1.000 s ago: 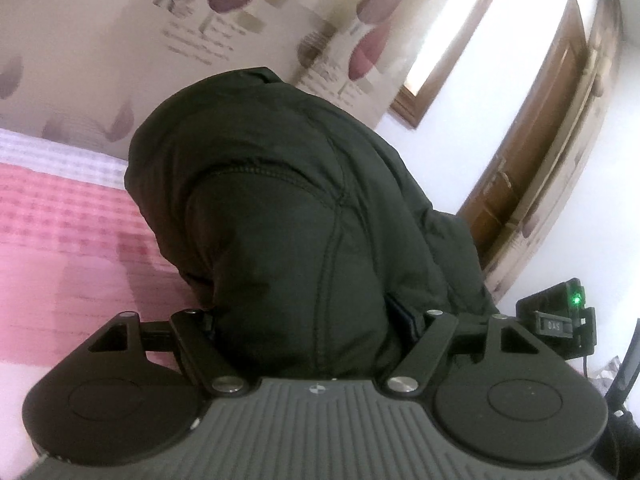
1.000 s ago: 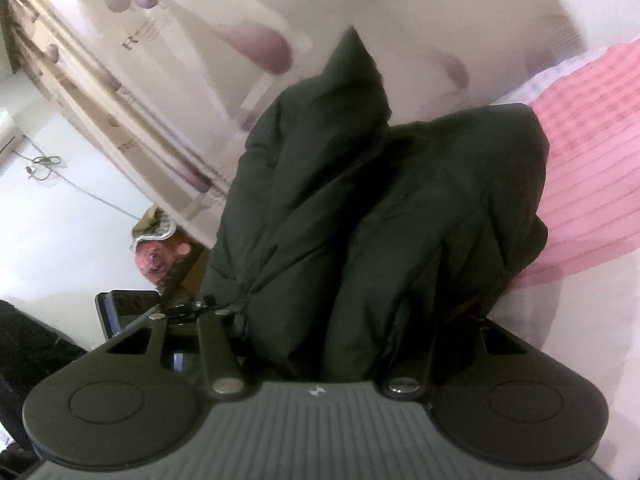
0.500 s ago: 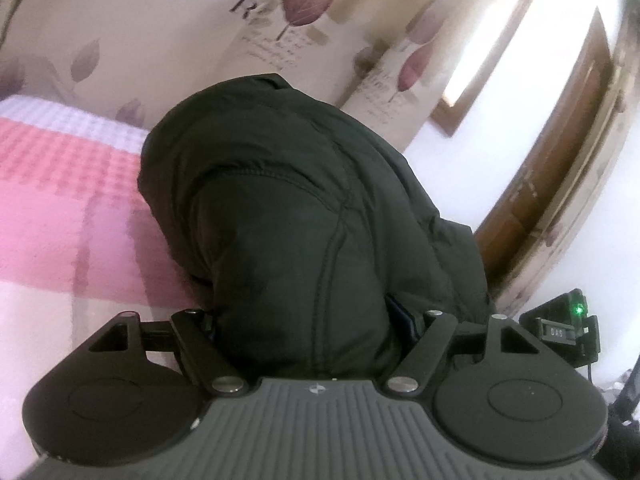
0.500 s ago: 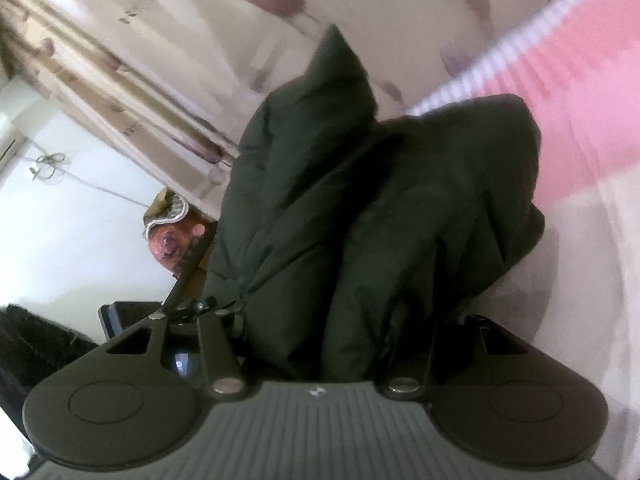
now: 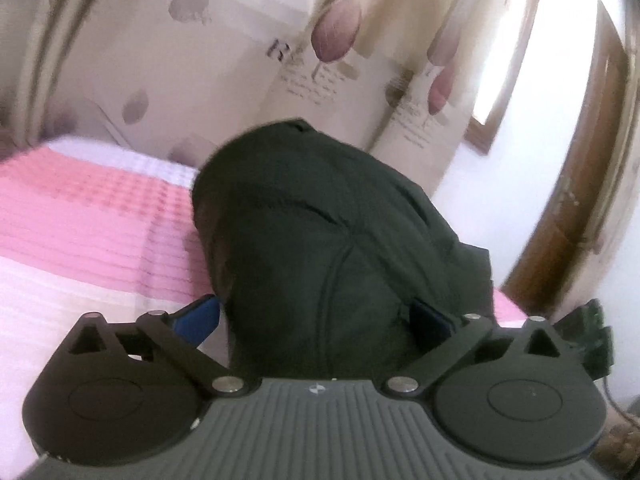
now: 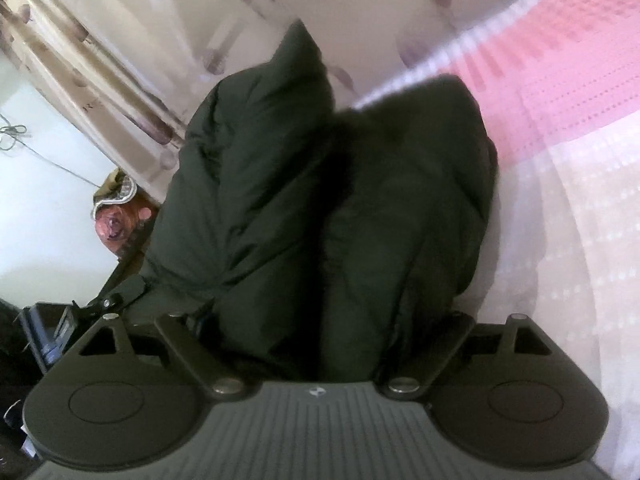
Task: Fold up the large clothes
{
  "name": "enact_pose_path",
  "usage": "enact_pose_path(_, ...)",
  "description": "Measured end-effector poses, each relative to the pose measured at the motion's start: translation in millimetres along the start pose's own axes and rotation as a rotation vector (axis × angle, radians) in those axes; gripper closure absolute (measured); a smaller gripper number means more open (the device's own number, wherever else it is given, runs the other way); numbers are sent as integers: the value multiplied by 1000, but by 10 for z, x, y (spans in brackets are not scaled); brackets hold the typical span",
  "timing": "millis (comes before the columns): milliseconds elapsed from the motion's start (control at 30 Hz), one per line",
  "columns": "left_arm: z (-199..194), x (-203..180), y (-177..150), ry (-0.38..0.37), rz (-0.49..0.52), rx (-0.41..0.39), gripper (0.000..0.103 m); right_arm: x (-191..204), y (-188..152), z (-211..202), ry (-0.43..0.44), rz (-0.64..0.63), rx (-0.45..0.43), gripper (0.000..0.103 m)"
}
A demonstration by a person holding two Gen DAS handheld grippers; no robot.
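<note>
Now both the left gripper (image 5: 316, 316) and the right gripper (image 6: 320, 320) have just been opening, jaws wide around the bundled dark jacket (image 5: 320, 232) lowered near the bed's (image 5: 80, 216) far edge, so the release step seems underway, with backing away next.

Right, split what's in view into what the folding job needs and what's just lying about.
Job in hand: dark padded jacket; left gripper and right gripper, whose jaws have just been opening with the jacket between them; pink-and-white bedspread under the jacket.

Lying about: floral curtain; wooden door frame; reddish bundle by the wall.
</note>
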State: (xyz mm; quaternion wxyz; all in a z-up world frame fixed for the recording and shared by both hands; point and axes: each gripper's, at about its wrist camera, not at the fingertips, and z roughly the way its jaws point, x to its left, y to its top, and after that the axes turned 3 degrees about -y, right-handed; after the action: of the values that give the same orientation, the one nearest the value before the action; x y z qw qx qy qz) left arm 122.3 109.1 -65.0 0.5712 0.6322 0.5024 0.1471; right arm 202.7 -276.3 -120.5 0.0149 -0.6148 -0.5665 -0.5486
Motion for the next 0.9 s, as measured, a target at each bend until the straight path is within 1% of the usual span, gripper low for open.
enact_pose_path(67, -90, -57, -5, 11, 5, -20, 0, -4, -5, -21, 6, 9, -7, 14)
enact_pose_path(133, -181, -135, -2, 49, 17, -37, 0, 21, -18, -70, 1, 22, -31, 13)
enact_pose_path(267, -341, -359, -11, 160, 103, -71, 0, 135, -67, -332, -44, 29, -136, 12)
enact_pose_path(333, -411, -491, -25, 223, 159, -92, 0, 275, -94, -520, -92, -10, -199, 12)
enact_pose_path(400, -469, -622, -32, 277, 197, -114, 0, 442, -134, -693, -144, -67, -249, 12)
enact_pose_path(467, -520, -725, -27, 305, 211, -140, 0, 662, -226, -888, -178, -132, -301, 11)
enact_pose_path(500, -546, -787, -23, 323, 219, -153, 0, 770, -280, -977, -187, -170, -328, 9)
enact_pose_path(533, -578, -860, -21, 335, 233, -169, 0, 917, -360, -1073, -204, -220, -358, 5)
enact_pose_path(600, -633, -973, -22, 326, 253, -192, 0, 1209, -534, -1212, -265, -329, -412, 1)
enact_pose_path(633, -660, -1046, -9, 320, 262, -194, 0, 1344, -609, -1254, -295, -386, -437, 1)
enact_pose_path(667, -677, -1109, 3, 325, 267, -197, 0, 1515, -733, -1306, -339, -465, -478, 1)
enact_pose_path(733, -716, -1247, 27, 362, 285, -216, 0, 1737, -924, -1384, -417, -570, -572, 0)
enact_pose_path(767, -746, -1308, 40, 378, 289, -234, 0, 1828, -1019, -1415, -455, -605, -628, 0)
enact_pose_path(800, -769, -1353, 60, 387, 284, -251, 0, 1892, -1084, -1440, -474, -621, -664, 0)
enact_pose_path(833, -795, -1395, 81, 397, 279, -260, 0, 1965, -1134, -1474, -481, -630, -675, 0)
enact_pose_path(867, -821, -1429, 106, 399, 271, -264, 0, 2019, -1153, -1510, -471, -639, -666, 0)
enact_pose_path(900, -842, -1452, 131, 389, 259, -273, 0, 2052, -1165, -1535, -461, -651, -662, 0)
